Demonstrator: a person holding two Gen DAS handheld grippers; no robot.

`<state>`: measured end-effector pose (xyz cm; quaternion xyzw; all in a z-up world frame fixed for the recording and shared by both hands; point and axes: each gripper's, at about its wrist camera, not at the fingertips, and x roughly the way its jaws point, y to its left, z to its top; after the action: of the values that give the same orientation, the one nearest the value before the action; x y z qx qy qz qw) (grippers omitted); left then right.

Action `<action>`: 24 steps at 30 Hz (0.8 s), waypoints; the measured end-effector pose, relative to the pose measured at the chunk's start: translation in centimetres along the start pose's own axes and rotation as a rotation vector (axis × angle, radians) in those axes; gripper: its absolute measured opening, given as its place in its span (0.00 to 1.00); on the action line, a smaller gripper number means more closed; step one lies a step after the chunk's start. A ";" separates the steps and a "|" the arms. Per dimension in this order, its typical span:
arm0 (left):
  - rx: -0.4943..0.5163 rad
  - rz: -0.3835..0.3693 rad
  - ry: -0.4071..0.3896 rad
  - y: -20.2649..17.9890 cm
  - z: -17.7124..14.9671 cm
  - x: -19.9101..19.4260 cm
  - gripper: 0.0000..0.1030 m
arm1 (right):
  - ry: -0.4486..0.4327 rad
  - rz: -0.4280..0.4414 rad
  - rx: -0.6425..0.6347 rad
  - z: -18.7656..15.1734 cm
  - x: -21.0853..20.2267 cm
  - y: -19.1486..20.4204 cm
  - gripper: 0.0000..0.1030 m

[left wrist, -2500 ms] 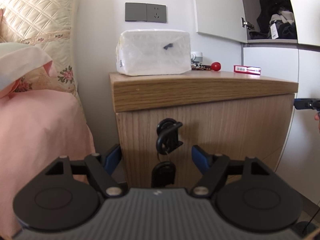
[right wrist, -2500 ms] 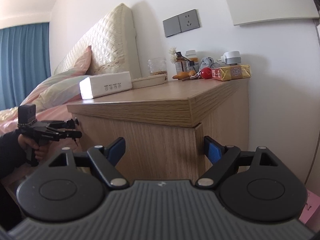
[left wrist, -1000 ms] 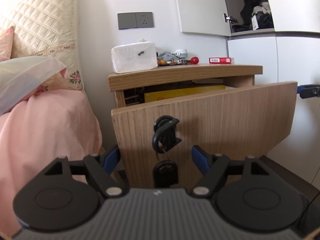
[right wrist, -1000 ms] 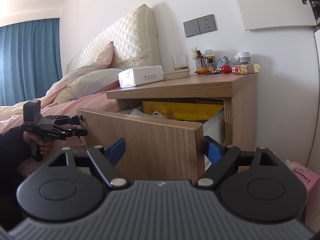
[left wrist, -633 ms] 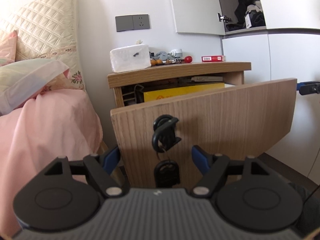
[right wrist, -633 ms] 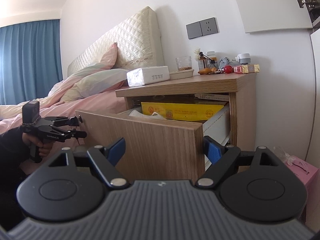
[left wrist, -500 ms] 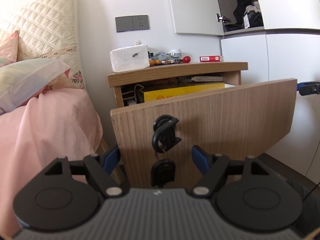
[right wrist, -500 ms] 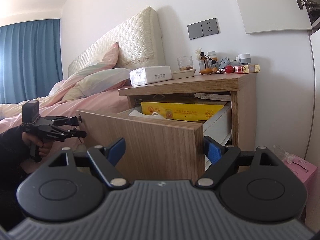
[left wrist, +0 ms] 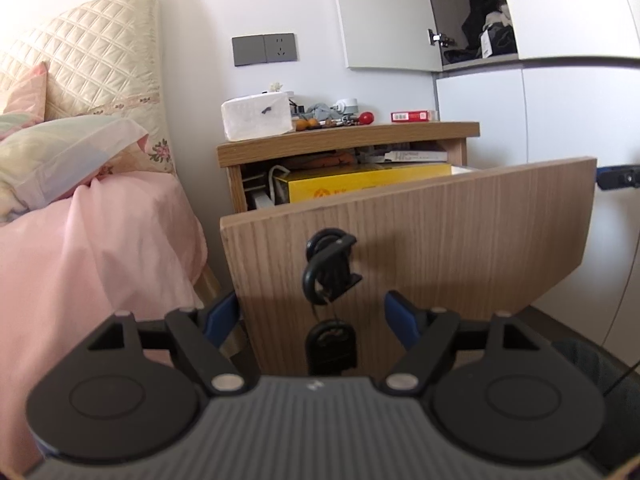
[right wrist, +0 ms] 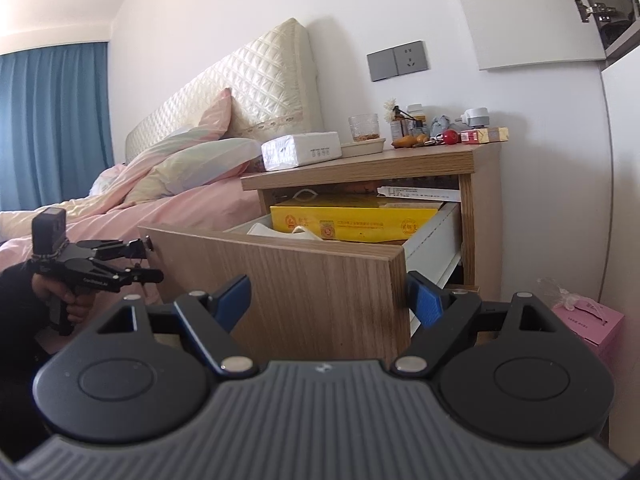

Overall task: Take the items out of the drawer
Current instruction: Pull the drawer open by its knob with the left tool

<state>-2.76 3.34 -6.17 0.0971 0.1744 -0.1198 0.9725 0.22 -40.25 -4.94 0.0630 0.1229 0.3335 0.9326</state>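
The wooden nightstand drawer (left wrist: 460,236) stands pulled out. Its black ring handle (left wrist: 330,270), with a key (left wrist: 330,344) hanging below, sits between the wide-apart fingers of my open left gripper (left wrist: 312,312). In the right wrist view the left gripper (right wrist: 150,260) points at the drawer front. My right gripper (right wrist: 328,298) is open and straddles the drawer front's right end (right wrist: 396,292); its tip (left wrist: 618,178) shows past that edge. Inside lie a yellow box (right wrist: 352,220), a white face mask (right wrist: 298,232) and a paper leaflet (right wrist: 416,194).
The nightstand top (right wrist: 400,156) carries a tissue pack (left wrist: 256,118), a glass (right wrist: 363,127), a red ball and a red packet (left wrist: 412,116). A bed with a pink sheet (left wrist: 100,260) is to the left, white wardrobe doors (left wrist: 568,112) to the right, a pink box (right wrist: 588,320) on the floor.
The drawer went from shut to pulled well out, showing the yellow box and papers. Both grippers backed away from the nightstand with the drawer front and stayed open.
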 end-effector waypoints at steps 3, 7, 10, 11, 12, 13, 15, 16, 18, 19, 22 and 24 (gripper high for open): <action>-0.021 0.006 0.004 0.0 0.2 -0.1 0.76 | -0.020 -0.028 0.019 -0.2 0.0 0.2 0.83; -0.034 0.029 0.007 -0.3 0.5 -0.8 0.76 | -0.052 -0.099 0.074 -0.1 0.0 0.9 0.83; -0.038 0.059 -0.008 -1.0 1.3 -2.2 0.76 | -0.102 -0.167 0.117 0.8 -0.8 2.1 0.82; -0.046 0.066 -0.011 -1.3 1.6 -2.7 0.76 | -0.114 -0.178 0.128 1.2 -1.0 2.5 0.82; -0.054 0.072 -0.015 -1.6 2.0 -3.2 0.76 | -0.126 -0.189 0.138 1.6 -1.3 3.0 0.82; -0.066 0.078 -0.024 -2.0 2.3 -3.7 0.76 | -0.138 -0.201 0.148 2.0 -1.5 3.4 0.82; -0.099 0.094 -0.035 -3.0 2.9 -4.5 0.76 | -0.139 -0.224 0.155 2.7 -1.6 4.4 0.82; -0.115 0.108 -0.037 -3.5 3.2 -4.8 0.76 | -0.132 -0.249 0.164 2.9 -1.5 5.0 0.82; -0.135 0.131 -0.039 -4.7 3.8 -5.2 0.76 | -0.106 -0.301 0.198 3.2 -1.1 6.1 0.82; -0.147 0.148 -0.039 -5.3 4.2 -5.4 0.76 | -0.090 -0.318 0.216 3.2 -0.8 6.7 0.82; -0.216 0.170 -0.039 -6.3 5.4 -5.9 0.76 | -0.083 -0.308 0.244 3.0 -0.4 8.4 0.82; -0.253 0.180 -0.045 -6.5 6.3 -6.3 0.76 | -0.090 -0.303 0.243 3.0 -0.3 9.7 0.82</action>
<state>-8.20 -3.04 0.95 -0.0138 0.1568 -0.0112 0.9875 -5.08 -33.06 -0.02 0.1708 0.1283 0.1687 0.9622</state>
